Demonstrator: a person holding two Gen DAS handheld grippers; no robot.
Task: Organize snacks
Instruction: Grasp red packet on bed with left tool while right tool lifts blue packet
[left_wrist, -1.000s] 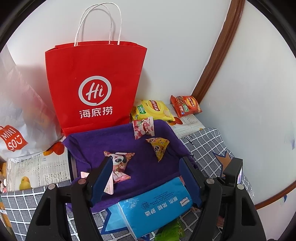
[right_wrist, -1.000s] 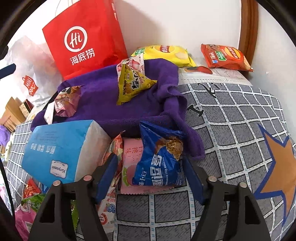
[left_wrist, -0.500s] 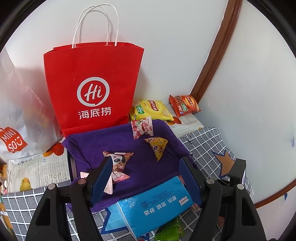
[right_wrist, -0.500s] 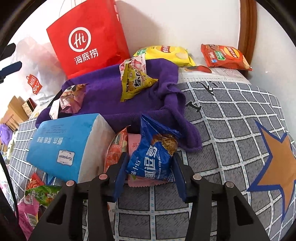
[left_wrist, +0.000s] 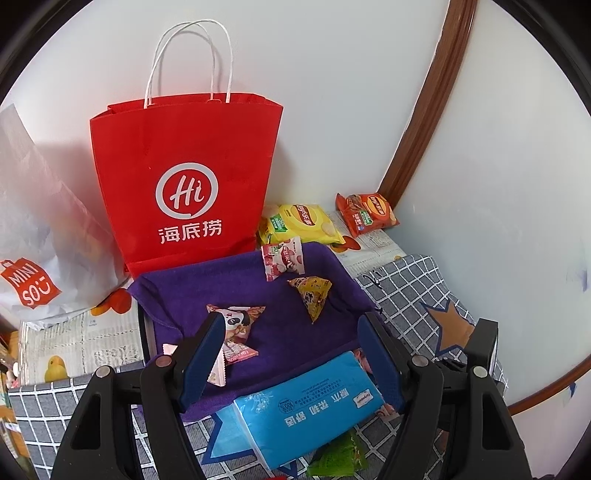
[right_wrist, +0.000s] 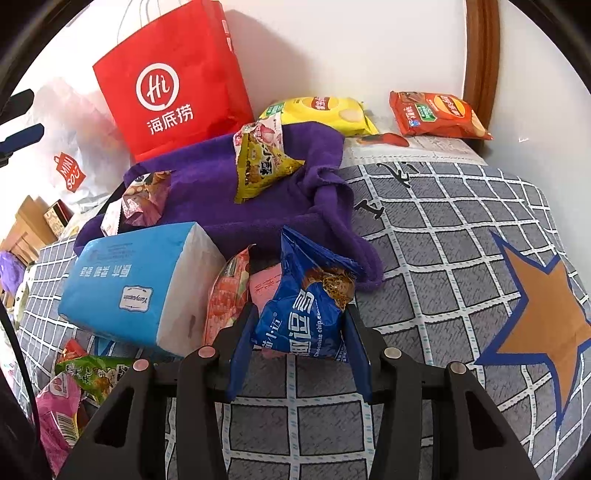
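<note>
Two grippers work a snack-strewn checked bedsheet (left_wrist: 413, 291). Left wrist view: the left gripper (left_wrist: 291, 354) hangs half open and empty, unmoved over the purple towel (left_wrist: 280, 332), a plush rectangle before the red paper bag (left_wrist: 184, 177); glossy pyramid snack packets (left_wrist: 310, 293) lie on the towel, a soft blue tissue pack (left_wrist: 306, 406) at its near edge. Right wrist view: the right gripper (right_wrist: 299, 343), wide a second ago, has clamped its blue pads on the crinkly blue chocolate-chip cookie packet (right_wrist: 306, 314), just beside the towel's near corner. Likely destination: the towel.
</note>
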